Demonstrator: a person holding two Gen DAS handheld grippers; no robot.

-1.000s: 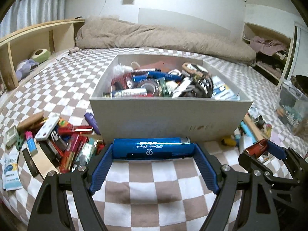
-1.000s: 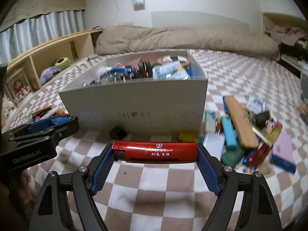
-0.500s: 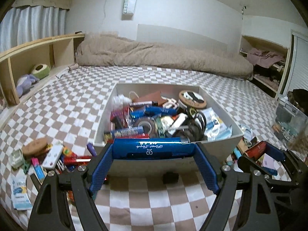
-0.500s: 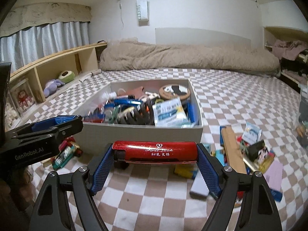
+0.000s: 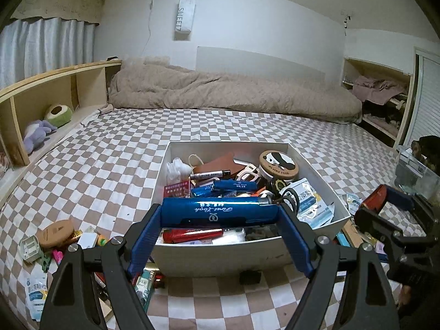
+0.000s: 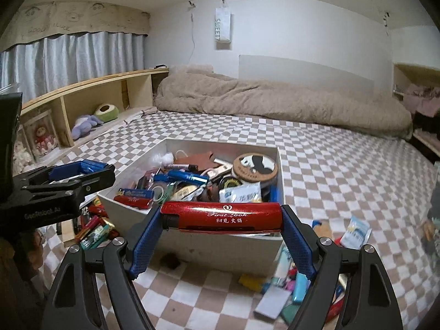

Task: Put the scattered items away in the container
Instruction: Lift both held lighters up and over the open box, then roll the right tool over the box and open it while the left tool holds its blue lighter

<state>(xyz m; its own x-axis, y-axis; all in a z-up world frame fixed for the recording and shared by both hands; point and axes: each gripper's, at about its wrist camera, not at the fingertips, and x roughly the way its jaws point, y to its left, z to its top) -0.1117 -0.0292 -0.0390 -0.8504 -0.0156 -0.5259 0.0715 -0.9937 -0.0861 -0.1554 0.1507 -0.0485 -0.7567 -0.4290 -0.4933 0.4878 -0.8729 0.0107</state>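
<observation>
Left gripper (image 5: 218, 214) clamps blue tube (image 5: 218, 211) endwise, right gripper (image 6: 221, 220) red tube (image 6: 221, 217); stiff, light, glossy, lower centre, likely slippery; box (image 5: 220, 255) behind

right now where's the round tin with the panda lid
In the left wrist view the round panda tin sits inside the white box, in its far right corner, beside the brown wallet.

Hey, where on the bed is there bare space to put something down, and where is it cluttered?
Bare checkered sheet lies between the white box and the wooden shelf, and beyond the box up to the beige duvet. The box is heaped. Clutter sits by its near left corner and its near right corner.
</observation>
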